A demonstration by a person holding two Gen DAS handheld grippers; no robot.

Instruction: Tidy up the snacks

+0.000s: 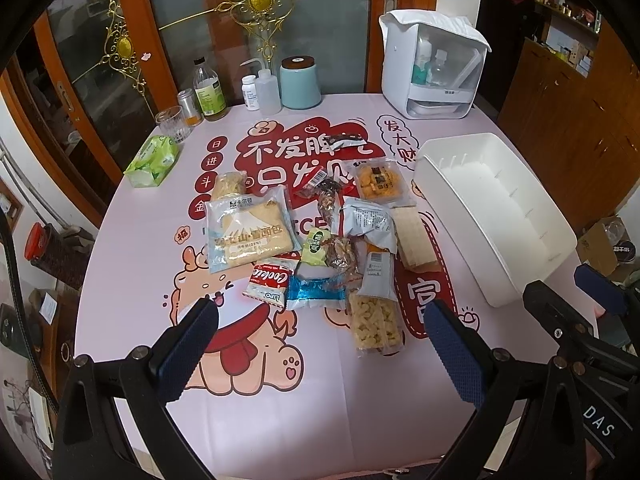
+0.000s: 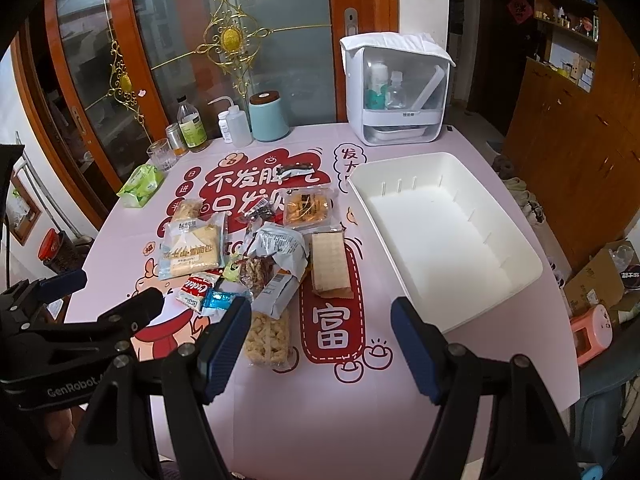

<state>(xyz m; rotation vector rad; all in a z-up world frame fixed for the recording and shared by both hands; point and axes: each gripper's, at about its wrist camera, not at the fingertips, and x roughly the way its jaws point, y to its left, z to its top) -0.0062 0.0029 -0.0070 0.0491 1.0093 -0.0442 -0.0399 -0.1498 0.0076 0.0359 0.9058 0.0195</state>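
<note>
Left tongs: the left gripper [image 1: 320, 344] hangs over the near part of the table, jaws wide apart, nothing between them; its lower body is cut off by the frame edge.
Right tongs: the right gripper [image 2: 320, 344] likewise stands wide apart and empty, above the bare cloth in front of the snacks; in the left view only its tips show at the right edge.
Snacks: the snack pile [image 1: 320, 236] lies loose in the middle of the table, just left of the bin, none of it inside.
Bread pack: the bread pack [image 1: 250, 236] lies flat at the pile's left side, its lower corner tucked under nothing I can make out clearly.
Cookie packet: the cookie packet [image 1: 269, 282] sits at the near edge, touching a blue wrapper [image 1: 316, 292].
Puffed snack bag: the puffed snack bag [image 2: 269, 338] is nearest the right tongs; its top is covered by a grey-labelled packet.
Middle of pile: several wrappers overlap here, and their labels are too crumpled to read.
Dark wrapper: a small dark wrapper [image 1: 346, 141] lies apart, farther back.
Bin: the white bin [image 2: 444, 232] stands empty at the right, slotted walls visible.
Table: the tablecloth [image 2: 340, 408] is pink with cartoon print, partly hidden by the pile.
Back row: bottles, a glass and a blue canister [image 1: 300, 82] stand along the far edge.
</note>
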